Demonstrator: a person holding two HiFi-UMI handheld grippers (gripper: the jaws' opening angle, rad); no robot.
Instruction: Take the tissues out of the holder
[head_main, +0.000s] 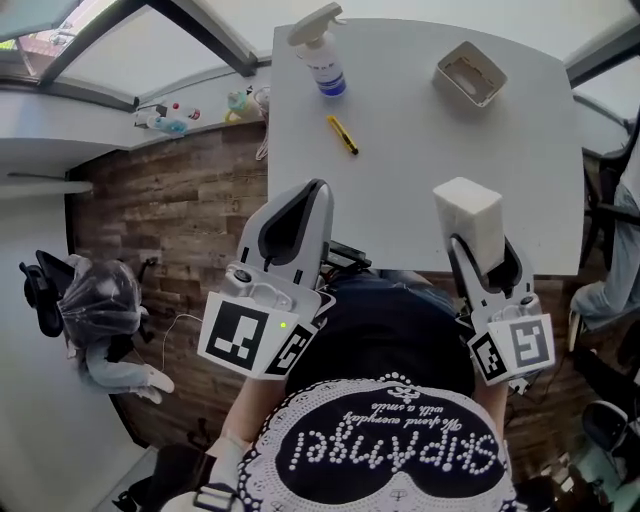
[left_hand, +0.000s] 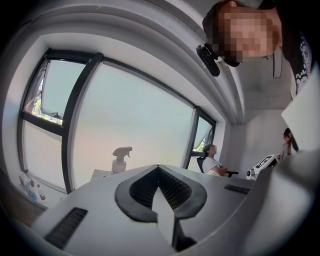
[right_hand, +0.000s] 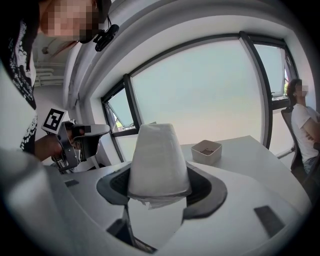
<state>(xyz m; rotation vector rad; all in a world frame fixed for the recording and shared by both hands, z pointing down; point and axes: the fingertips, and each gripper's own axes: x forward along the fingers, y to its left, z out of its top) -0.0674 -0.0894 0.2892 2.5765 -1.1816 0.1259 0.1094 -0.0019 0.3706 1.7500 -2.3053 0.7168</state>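
Right gripper (head_main: 478, 252) pinching white tissue stack (head_main: 467, 212) at near edge of table (head_main: 400, 180). Holder (head_main: 470, 73) well apart, 12 o'clock from stack, near far table edge. Left gripper (head_main: 314, 192) at 9 o'clock of right one, jaw tips pressed together, nothing between. Spray bottle (head_main: 322, 52) and small yellow tool (head_main: 342, 134) toward 11 o'clock.

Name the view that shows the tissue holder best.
The head view: the tissue holder sits whole on the table, seen from above, open top included. The right gripper view shows it small and side-on; the left gripper view misses it.
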